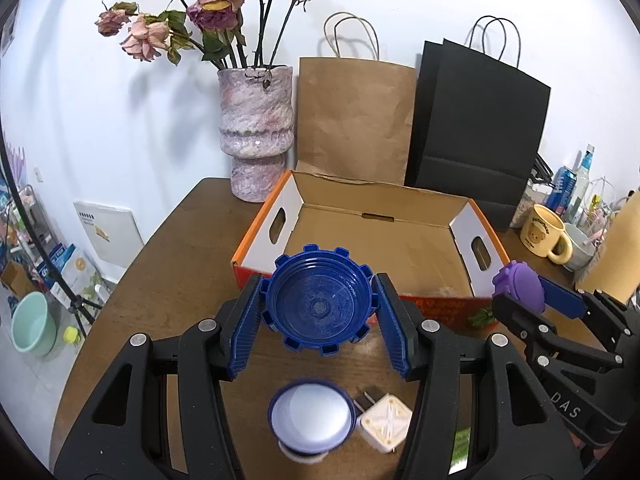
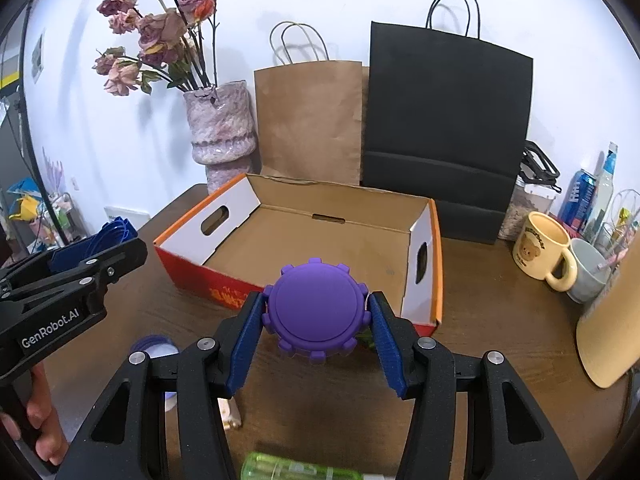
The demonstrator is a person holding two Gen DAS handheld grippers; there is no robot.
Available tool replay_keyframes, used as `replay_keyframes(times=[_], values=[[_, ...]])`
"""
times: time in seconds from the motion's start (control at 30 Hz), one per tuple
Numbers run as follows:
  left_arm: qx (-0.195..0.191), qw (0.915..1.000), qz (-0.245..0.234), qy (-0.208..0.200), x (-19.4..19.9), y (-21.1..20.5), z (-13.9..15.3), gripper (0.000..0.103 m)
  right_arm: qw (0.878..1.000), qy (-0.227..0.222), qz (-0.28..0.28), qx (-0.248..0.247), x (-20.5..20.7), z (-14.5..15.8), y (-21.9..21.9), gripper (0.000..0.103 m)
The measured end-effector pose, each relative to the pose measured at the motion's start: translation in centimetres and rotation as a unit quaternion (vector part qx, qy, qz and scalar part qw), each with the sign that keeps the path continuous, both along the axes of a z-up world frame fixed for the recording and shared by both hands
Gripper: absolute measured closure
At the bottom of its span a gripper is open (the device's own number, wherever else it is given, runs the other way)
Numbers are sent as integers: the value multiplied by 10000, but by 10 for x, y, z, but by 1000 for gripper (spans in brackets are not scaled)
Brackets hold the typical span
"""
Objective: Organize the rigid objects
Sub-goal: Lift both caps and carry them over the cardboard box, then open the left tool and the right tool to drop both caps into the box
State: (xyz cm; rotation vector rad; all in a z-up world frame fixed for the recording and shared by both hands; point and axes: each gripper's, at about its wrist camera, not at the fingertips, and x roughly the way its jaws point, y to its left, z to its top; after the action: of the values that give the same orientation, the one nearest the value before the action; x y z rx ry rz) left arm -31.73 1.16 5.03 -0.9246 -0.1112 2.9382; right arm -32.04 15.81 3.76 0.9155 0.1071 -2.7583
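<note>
- Two grippers are up over the brown table [image 2: 500, 320], each pinching a toothed cap, both just short of the box's [image 1: 384, 232] near wall.
- Left gripper [image 1: 320, 308]: its blue pads press on both sides of the blue cap [image 1: 318, 302], whose hollow, threaded inside faces the left wrist camera. In that view the cap overlaps the box's near edge.
- Right gripper [image 2: 316, 312]: its jaws are closed on the purple cap [image 2: 316, 310], flat top toward the right wrist camera. The left wrist view shows this cap [image 1: 520, 286] at the box's near right corner.
- From the right wrist camera the left gripper [image 2: 96, 248] shows at the left edge, with the blue cap [image 2: 116, 232] at its tip and a person's hand [image 2: 44, 424] on its handle.
- Box: open cardboard, orange and red outside, bare brown floor, oval handle holes in both end walls.
- Below the left gripper, on the table: a blue-rimmed white lid [image 1: 312, 416] and, touching it, a white plug adapter [image 1: 386, 420].
- At the bottom of the right wrist view lies a green bottle [image 2: 288, 470].
- Behind the box: a pink vase [image 1: 256, 128] of dried roses [image 1: 216, 4], a brown bag [image 1: 356, 120] and a black bag [image 1: 480, 120].
- On the right: a yellow bear mug [image 2: 540, 248], a grey cup [image 2: 588, 272] touching it, and a blue can [image 2: 578, 196].
</note>
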Motion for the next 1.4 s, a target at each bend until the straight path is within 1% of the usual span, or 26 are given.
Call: replay_keyframes(times=[0.37, 0.93, 1.03, 1.2, 1.4], values=[[-76, 9998, 165, 88, -44, 6, 2, 53, 9999, -5, -46, 156, -43, 1, -8, 45], [-310, 9993, 194, 91, -104, 24, -8, 53, 9994, -9, -138, 320, -103, 0, -1, 45], [-351, 9991, 201, 86, -113, 25, -10, 53, 9993, -52, -150, 346, -112, -4, -1, 45], [-371, 9991, 189, -30, -130, 26, -18, 53, 9990, -210, -192, 339, -124, -18, 2, 45], [-468, 9987, 162, -101, -141, 26, -26, 53, 9985, -320, -209, 381, -133, -33, 3, 45]])
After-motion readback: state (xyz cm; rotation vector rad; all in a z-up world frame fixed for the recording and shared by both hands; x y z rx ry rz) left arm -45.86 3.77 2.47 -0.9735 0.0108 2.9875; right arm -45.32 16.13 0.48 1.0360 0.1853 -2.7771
